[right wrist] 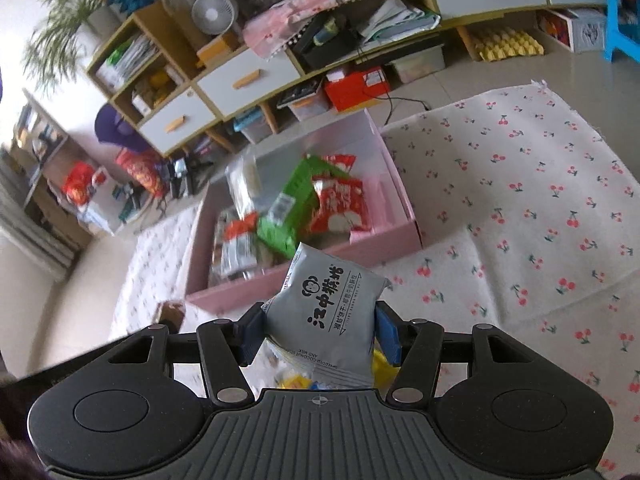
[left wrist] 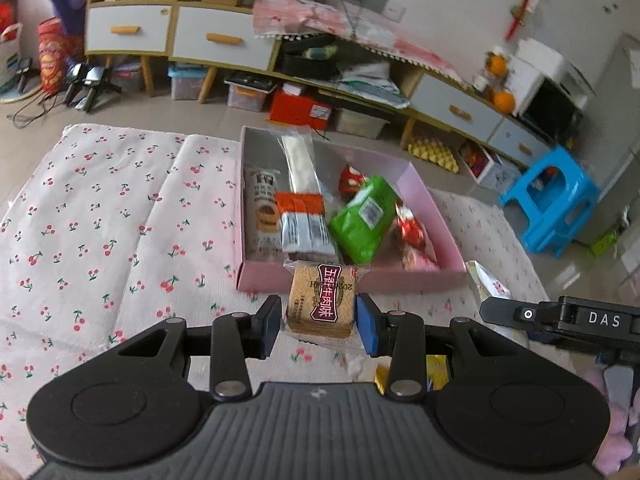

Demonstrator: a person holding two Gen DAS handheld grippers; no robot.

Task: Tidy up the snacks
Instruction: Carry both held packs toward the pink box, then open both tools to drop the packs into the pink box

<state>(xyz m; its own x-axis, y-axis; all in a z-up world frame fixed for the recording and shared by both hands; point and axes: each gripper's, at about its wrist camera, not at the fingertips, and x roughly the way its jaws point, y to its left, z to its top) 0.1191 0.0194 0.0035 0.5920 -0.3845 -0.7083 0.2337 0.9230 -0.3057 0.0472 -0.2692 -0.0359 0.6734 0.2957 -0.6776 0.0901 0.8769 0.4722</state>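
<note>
A white cloth printed with red cherries (left wrist: 100, 208) is covering a low surface above a tiled floor (left wrist: 48, 118). A shallow pink box (left wrist: 432, 204) is sitting on the cloth, holding packets. Loose snack packets (left wrist: 490, 284) are lying just beside it.

Pink box (left wrist: 352, 278) is sitting mid-frame on a white cloth (left wrist: 100, 208) with red cherries; green packet (left wrist: 362, 220) inside, grey packet (right wrist: 326, 320) showing lower centre, blue stool (left wrist: 550, 204) glowing at the right.

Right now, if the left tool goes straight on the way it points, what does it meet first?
Probably the near wall of the pink box, just ahead of the left tool and the cracker pack it holds. Depth is unclear; it could clear the wall.
</note>
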